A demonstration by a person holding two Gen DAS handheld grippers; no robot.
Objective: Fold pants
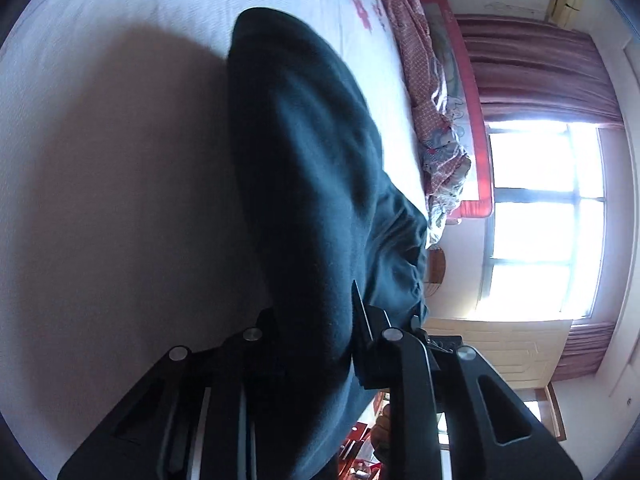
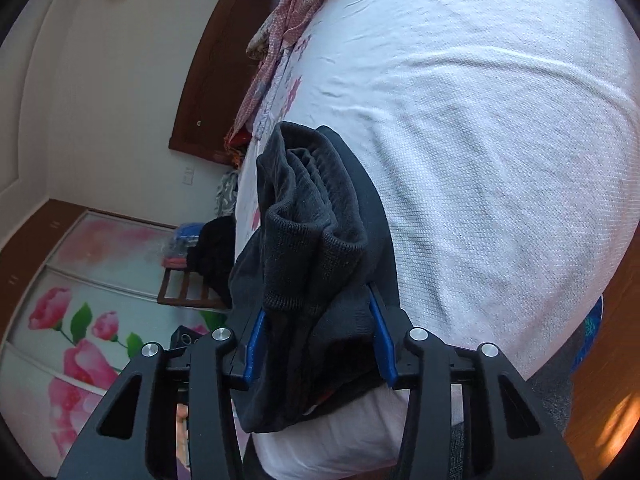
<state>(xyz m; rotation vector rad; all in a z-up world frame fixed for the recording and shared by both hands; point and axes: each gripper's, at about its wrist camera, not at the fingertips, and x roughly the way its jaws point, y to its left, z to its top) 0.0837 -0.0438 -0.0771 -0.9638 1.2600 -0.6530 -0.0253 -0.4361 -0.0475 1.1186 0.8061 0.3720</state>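
Note:
Dark navy pants (image 1: 312, 168) stretch away from my left gripper (image 1: 316, 320) over a white bed (image 1: 120, 160). The left fingers close on the pants' fabric, which drapes over them and hides the tips. In the right wrist view, the pants' ribbed cuffs and bunched fabric (image 2: 316, 232) sit between the blue pads (image 2: 382, 336) of my right gripper (image 2: 316, 336), which is shut on them just above the bed (image 2: 480, 140).
A pink patterned quilt (image 1: 428, 92) lies along the bed's far side by a red rail. A window and curtains (image 1: 536, 216) stand beyond. A wooden headboard (image 2: 216, 60), a chair with dark clothes (image 2: 200, 264) and a flowered wardrobe (image 2: 80, 312) show beside the bed.

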